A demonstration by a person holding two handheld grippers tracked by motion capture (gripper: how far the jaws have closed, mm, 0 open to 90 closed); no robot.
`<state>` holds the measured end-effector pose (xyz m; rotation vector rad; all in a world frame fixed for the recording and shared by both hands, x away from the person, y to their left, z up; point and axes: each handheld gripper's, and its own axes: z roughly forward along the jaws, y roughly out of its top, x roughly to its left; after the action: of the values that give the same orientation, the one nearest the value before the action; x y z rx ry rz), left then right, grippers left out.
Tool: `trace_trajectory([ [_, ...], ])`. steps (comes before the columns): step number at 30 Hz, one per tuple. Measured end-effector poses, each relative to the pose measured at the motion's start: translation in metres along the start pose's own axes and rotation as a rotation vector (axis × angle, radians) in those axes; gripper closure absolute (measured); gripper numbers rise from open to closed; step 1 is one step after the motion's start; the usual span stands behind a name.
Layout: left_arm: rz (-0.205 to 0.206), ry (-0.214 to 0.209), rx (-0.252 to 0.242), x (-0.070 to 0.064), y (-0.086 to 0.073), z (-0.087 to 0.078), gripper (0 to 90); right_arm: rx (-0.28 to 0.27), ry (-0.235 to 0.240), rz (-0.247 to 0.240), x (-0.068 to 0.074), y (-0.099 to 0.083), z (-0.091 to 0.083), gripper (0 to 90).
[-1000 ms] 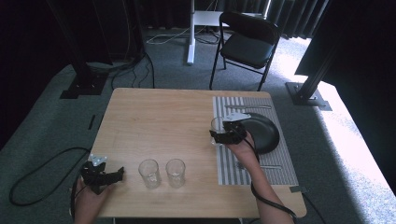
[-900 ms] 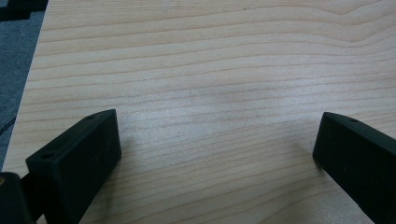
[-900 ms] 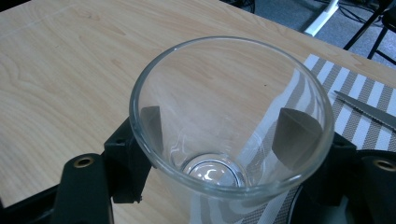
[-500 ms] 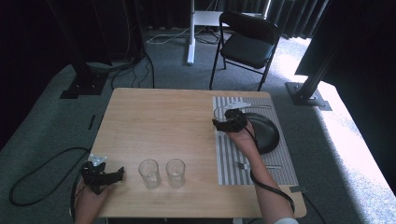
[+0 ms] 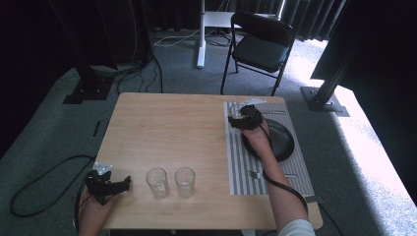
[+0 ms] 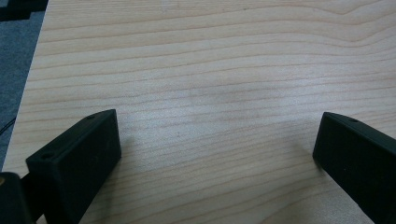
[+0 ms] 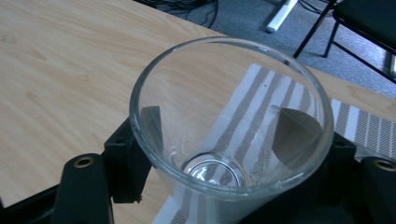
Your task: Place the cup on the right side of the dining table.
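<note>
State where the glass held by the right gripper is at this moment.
In the right gripper view, the glass sits clamped between the right gripper's jaws. In the high view, it is at the far left corner of the striped placemat, beside the dark plate.

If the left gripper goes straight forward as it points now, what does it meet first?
Probably the nearer glass: the left gripper points at it across bare table. Depth is unclear.

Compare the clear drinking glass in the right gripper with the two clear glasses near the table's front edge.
The clear drinking glass sits between the jaws of the right gripper, over the far end of the grey striped placemat; the two clear glasses stand free, side by side on bare wood. The open left gripper rests beside those two, holding nothing. All three look empty.
</note>
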<state>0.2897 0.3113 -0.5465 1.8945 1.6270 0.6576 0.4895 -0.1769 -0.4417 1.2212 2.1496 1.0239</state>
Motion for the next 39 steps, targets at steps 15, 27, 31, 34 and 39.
trace_trajectory([
  [15,0.0,0.0,0.0,0.0,0.0,0.0,1.1,0.028,-0.077,0.082,-0.024,0.009,0.038,28.7],
  [27,0.0,0.0,0.0,0.0,0.0,0.0,1.1,0.067,-0.122,0.103,-0.031,0.012,0.062,28.7],
  [31,0.0,0.0,0.0,0.0,0.0,0.0,1.1,0.085,-0.127,0.098,-0.032,0.01,0.066,28.7],
  [34,0.0,0.0,0.0,0.0,0.0,0.0,1.1,0.089,-0.135,0.105,-0.036,0.006,0.069,28.7],
  [39,-0.001,0.002,0.0,0.0,0.0,0.0,1.2,0.068,-0.127,0.133,-0.04,0.0,0.069,28.6],
])
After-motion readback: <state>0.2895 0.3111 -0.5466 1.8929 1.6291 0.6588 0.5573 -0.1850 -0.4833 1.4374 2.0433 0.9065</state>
